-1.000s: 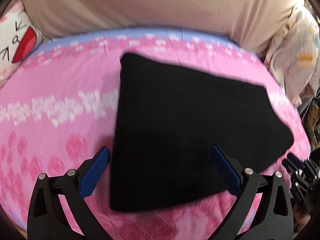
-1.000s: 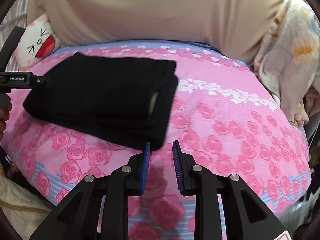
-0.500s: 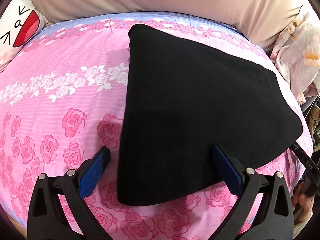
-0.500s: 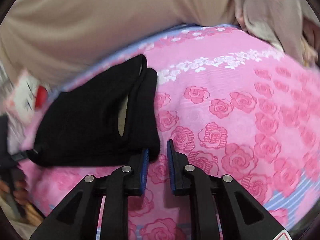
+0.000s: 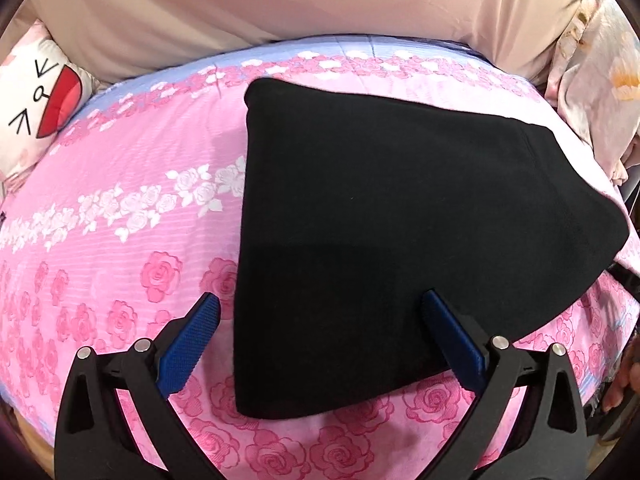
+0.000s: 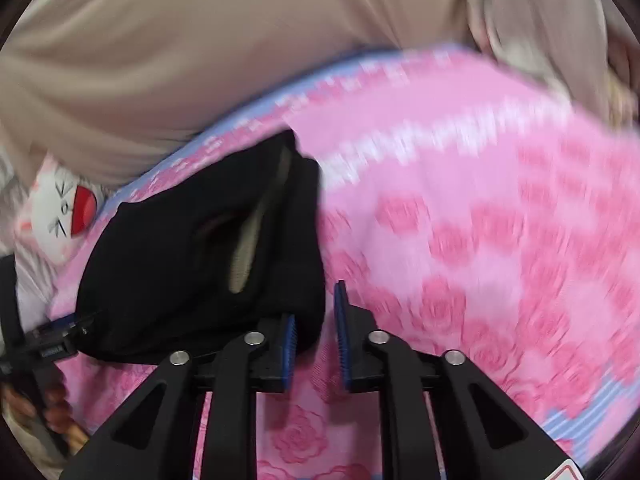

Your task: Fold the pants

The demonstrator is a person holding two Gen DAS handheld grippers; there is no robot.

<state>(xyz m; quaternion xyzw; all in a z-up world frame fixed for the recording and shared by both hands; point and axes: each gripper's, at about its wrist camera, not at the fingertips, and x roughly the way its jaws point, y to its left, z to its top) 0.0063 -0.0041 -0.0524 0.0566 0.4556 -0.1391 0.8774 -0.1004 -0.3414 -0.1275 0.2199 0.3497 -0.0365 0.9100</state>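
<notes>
On pink rose bedsheet [image 5: 120, 208], with folded black pants [image 5: 392, 240] flat: left gripper [image 5: 320, 320] spread wide and empty, right gripper [image 6: 316, 332] narrowed, jaws having just been closing, pinching nothing; press edges flat, avoid snagging.

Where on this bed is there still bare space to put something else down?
The widest bare stretch of pink rose sheet lies beside the folded black pants, on their open-edge side. A second runs between the pants and the cartoon-face pillow. It is crowded at the pants' near corners, where the left gripper and right gripper work.
</notes>
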